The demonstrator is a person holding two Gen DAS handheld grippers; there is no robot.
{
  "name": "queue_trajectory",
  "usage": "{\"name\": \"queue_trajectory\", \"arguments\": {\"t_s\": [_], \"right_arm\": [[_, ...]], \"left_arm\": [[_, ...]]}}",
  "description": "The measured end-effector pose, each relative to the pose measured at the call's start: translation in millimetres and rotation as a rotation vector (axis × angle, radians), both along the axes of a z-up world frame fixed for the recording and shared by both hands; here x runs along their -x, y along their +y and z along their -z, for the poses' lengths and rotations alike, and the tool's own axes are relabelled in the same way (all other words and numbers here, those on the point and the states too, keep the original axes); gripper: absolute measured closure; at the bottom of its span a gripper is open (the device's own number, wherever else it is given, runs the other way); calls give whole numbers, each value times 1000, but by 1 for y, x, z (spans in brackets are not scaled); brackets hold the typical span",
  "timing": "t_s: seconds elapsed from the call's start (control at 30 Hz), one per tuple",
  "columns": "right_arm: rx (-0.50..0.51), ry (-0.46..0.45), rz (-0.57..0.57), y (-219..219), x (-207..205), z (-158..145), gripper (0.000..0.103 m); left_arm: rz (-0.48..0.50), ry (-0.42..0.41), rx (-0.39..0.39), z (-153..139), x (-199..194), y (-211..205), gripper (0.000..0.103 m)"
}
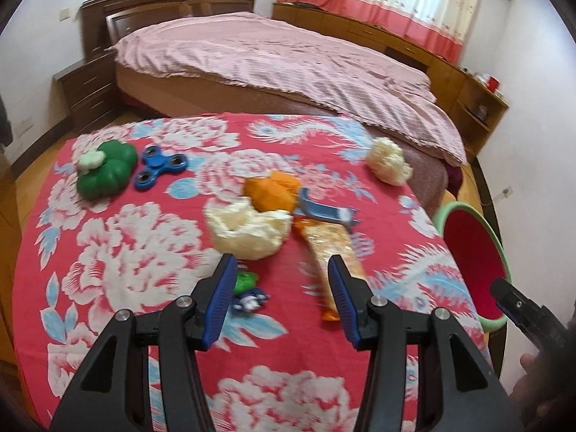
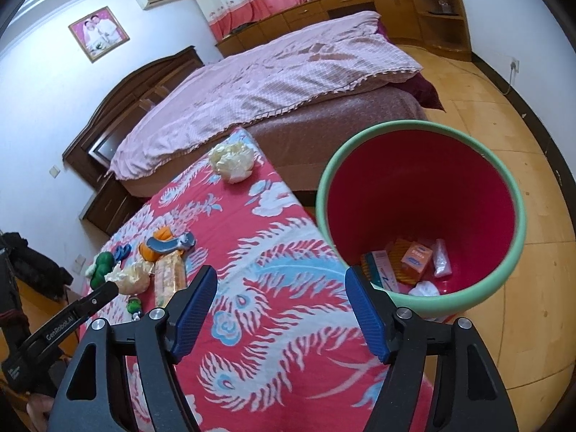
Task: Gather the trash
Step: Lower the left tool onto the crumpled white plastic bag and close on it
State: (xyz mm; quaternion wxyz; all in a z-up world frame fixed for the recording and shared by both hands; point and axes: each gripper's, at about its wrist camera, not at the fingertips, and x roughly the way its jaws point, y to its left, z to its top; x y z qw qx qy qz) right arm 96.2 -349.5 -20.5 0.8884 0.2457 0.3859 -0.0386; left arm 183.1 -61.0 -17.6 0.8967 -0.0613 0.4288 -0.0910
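My left gripper [image 1: 282, 264] is open and empty above the red floral table, just short of a crumpled cream tissue [image 1: 248, 230] and an orange snack wrapper [image 1: 333, 252]. A second crumpled tissue [image 1: 388, 160] lies at the far right corner, also in the right wrist view [image 2: 234, 160]. My right gripper [image 2: 280, 280] is open and empty near the table's right edge, beside the red bin with a green rim [image 2: 518, 237]. The bin [image 1: 500, 244] holds boxes and wrappers [image 2: 414, 261].
On the table are a green toy [image 1: 106, 169], a blue fidget spinner [image 1: 158, 165], an orange toy [image 1: 271, 189], a blue tool [image 1: 324, 212] and a small green figure [image 1: 246, 289]. A bed [image 1: 273, 61] stands behind the table.
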Motion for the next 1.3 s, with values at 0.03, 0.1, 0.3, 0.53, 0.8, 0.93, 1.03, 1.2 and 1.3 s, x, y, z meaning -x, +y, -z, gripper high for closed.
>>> {"name": "queue_trajectory", "arguments": {"t_s": [0.03,0.1,0.3,0.53,0.8,0.93,1.03,1.2,1.3], "right_arm": [[-2,3,-3,3,-3,1,28],[-5,11,-12,8,-9,3,28],[3,30,-40,20,-23,8,28],[7,50,-51,27,-33,15,28],[13,70,-59,30,-39,22,28],[12,72,-59,31,-37,22,28],[10,74,-60,32,-35,22,28],[16,71,-75,37,-31,19,28],[26,63,-92,44,-31,15,28]], "left_arm": [[-14,2,1,2,-2,4,51],[-33,5,-2,5,-7,10,51],[-59,21,-10,18,-22,20,51],[-46,30,8,28,-38,19,51],[-54,35,42,37,-49,18,51],[-42,32,51,40,-50,16,62],[-26,23,46,39,-47,12,68],[-31,-2,71,29,-37,20,70],[-48,-24,81,21,-29,29,70]]}}
